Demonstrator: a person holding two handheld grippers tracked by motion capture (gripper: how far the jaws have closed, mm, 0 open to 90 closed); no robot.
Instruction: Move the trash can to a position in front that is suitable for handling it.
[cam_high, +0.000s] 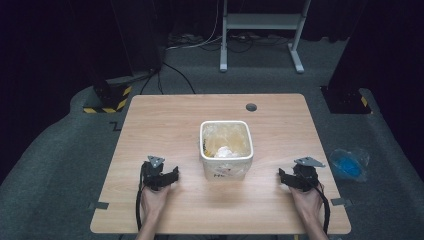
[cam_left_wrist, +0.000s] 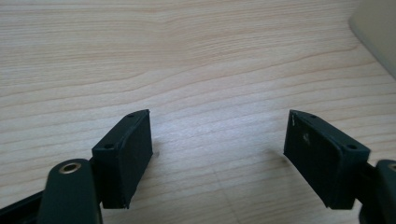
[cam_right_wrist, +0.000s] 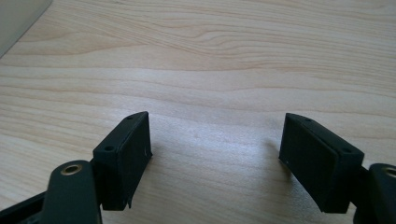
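- two sets of tongs resting low on the wooden surface (cam_high: 165, 120), left tongs (cam_high: 172, 175) and right tongs (cam_high: 283, 178), both spread wide, pinching nothing.
- between them, mid-surface: a white tub (cam_high: 226, 172) lined with a clear bag, a crumpled white wad (cam_high: 226, 151) inside.
- likely a start or pause step; nothing gripped yet.
- next, probably: reach inward to the tub's rim or liner, close gently on thin plastic.

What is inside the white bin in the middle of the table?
The white bin has a clear plastic liner, with a crumpled white wad lying near its front wall. Anything beneath the wad or the liner's folds is hidden.
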